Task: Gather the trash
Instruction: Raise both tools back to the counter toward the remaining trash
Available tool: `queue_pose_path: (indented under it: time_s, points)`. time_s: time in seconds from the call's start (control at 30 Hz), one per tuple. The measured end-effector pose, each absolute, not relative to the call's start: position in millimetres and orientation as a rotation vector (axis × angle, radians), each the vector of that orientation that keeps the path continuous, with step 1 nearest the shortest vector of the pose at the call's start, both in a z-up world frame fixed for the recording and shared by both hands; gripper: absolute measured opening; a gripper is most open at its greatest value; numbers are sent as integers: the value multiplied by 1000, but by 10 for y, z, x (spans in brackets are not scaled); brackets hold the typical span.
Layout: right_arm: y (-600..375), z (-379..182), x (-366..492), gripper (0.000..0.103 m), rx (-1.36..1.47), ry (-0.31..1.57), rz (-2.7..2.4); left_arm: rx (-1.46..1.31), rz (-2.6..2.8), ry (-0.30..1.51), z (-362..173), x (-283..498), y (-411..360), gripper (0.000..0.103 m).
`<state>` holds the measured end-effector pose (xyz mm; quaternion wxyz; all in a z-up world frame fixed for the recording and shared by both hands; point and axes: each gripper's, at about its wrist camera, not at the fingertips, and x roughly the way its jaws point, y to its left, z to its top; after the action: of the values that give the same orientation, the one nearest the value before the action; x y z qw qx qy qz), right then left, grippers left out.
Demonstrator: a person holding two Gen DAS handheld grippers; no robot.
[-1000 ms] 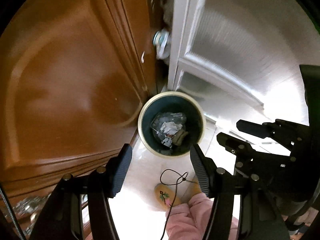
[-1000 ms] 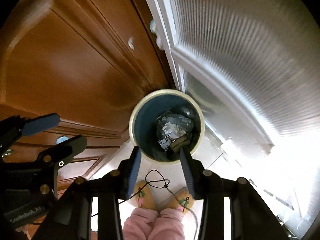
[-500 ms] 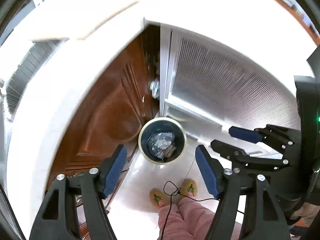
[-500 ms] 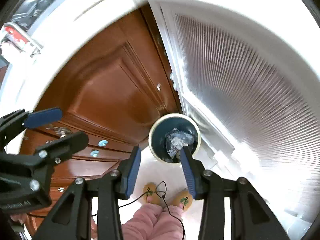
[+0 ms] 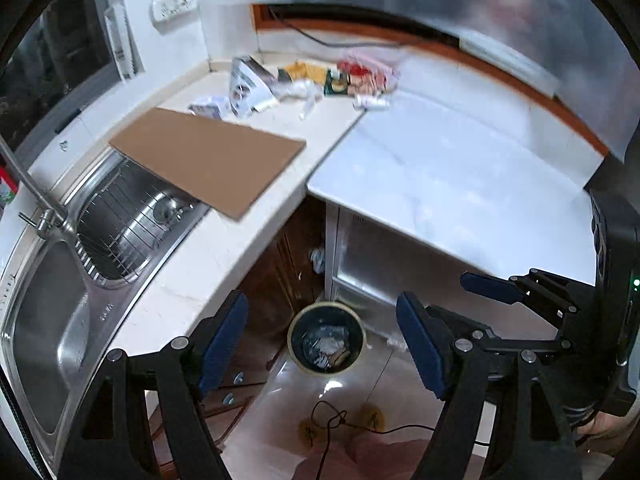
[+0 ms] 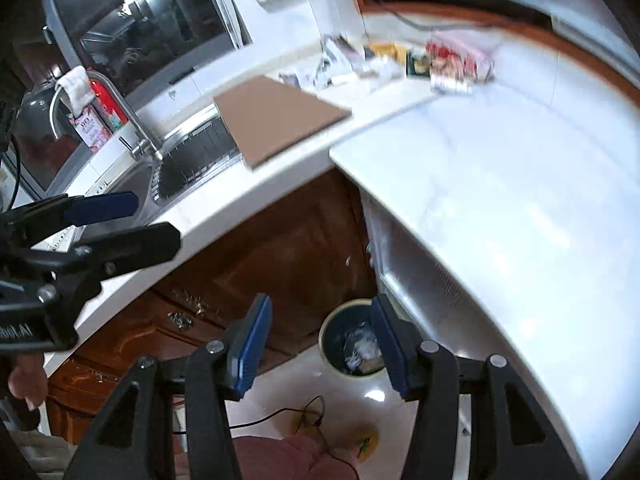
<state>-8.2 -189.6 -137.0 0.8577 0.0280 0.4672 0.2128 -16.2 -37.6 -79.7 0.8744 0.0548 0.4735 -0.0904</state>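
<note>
Left gripper (image 5: 322, 344) and right gripper (image 6: 320, 346): jaws parted and empty, having just been opening. Below, on the floor at the cabinet corner, the bin (image 5: 326, 338) holds crumpled trash (image 5: 325, 346). More litter (image 5: 308, 84) lies on the far counter (image 5: 224, 240), beyond the cardboard sheet (image 5: 208, 160) over the sink (image 5: 44, 320).

Both tools share one build: the left gripper (image 5: 322, 344) and the right gripper (image 6: 320, 340) have matte black, angular finger arms with triangular cut-outs, round silver screws at the joints, and flat blue pads (image 5: 222, 344) lining the inner faces of the fingers. A small green light (image 5: 636, 282) glows on the black housing of the right tool, and blurred white lettering (image 6: 16, 330) marks the left tool's body. The person wears fuzzy pink trousers (image 6: 280, 458) and yellow slippers (image 5: 370, 418), with a thin black cable (image 5: 332, 426) looping above them.
</note>
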Motion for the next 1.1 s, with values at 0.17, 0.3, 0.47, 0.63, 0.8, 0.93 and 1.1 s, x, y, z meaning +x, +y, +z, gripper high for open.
queue_pose_path:
  time_s: [0.17,0.3,0.47,0.63,0.8,0.93,1.1]
  points:
    - [-1983,-1115,-7,52,81,933,447,88,-165,956,-545,-110,-261,76]
    - [-2020,-956,57,52,75,905,435,64,-144,952,-443,-30,-147,76]
    - [-2067,-879,122,52,87,894,417,39,-125,930,-296,173,43,76]
    - [-2083,-790,308,52,94,889,397,0,-120,921,-150,527,263,77]
    - [-2064,-628,662,52,102,872,373,-29,-131,939,3,1067,458,77]
    - [-1969,-487,1041,53,82,860,339,-18,-153,960,102,1605,561,77]
    - [-1819,-404,1681,53,67,874,297,10,-172,988,130,2267,680,77]
